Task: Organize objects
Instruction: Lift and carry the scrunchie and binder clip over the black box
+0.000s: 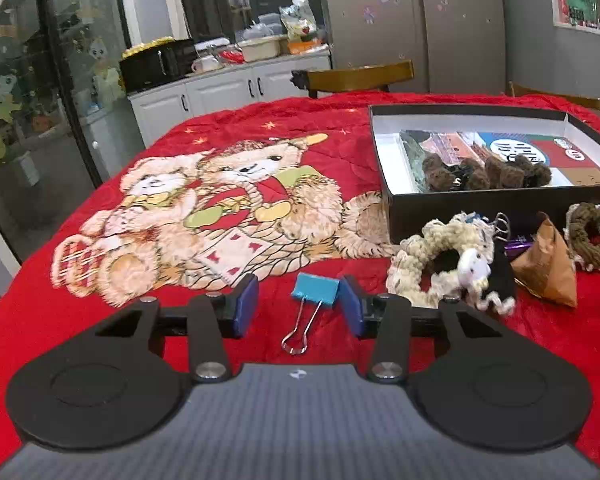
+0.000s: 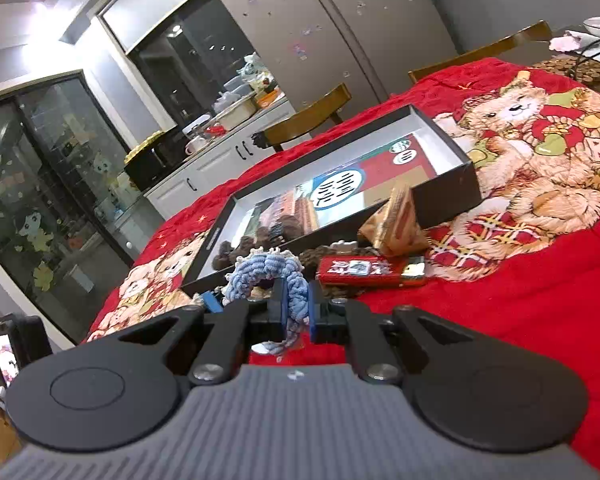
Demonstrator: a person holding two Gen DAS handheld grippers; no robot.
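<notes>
Nearest the left wrist camera, the left gripper (image 1: pixel 298 306) stands with its fingers apart over the red bear-print blanket (image 1: pixel 220 128), and a blue binder clip (image 1: pixel 315 289) lies on the cloth between them, just beside the right-hand pad, wire handles pointing back toward the camera; nothing is gripped. In the right wrist view, the right gripper (image 2: pixel 297 312) is clamped on a blue crocheted scrunchie (image 2: pixel 260 270), held just short of the near wall of the black box (image 2: pixel 452 196).

Done so far, by appearance: several dark brown fuzzy hair clips (image 1: pixel 484 174) already lie inside the box, toward its near left corner, on a printed sheet that lines its floor.

Left to do: a cream crocheted scrunchie (image 1: pixel 424 256) with a small white plush figure, a brown scrunchie (image 1: pixel 588 236), a brown pyramid-shaped paper packet (image 1: pixel 546 268), and a red wrapped bar (image 2: pixel 358 270) all sit on the blanket outside the box, along its near wall. A small purple item among them is too obscured to identify.

Judged from this, the sorting is under way, with most loose items still outside.
</notes>
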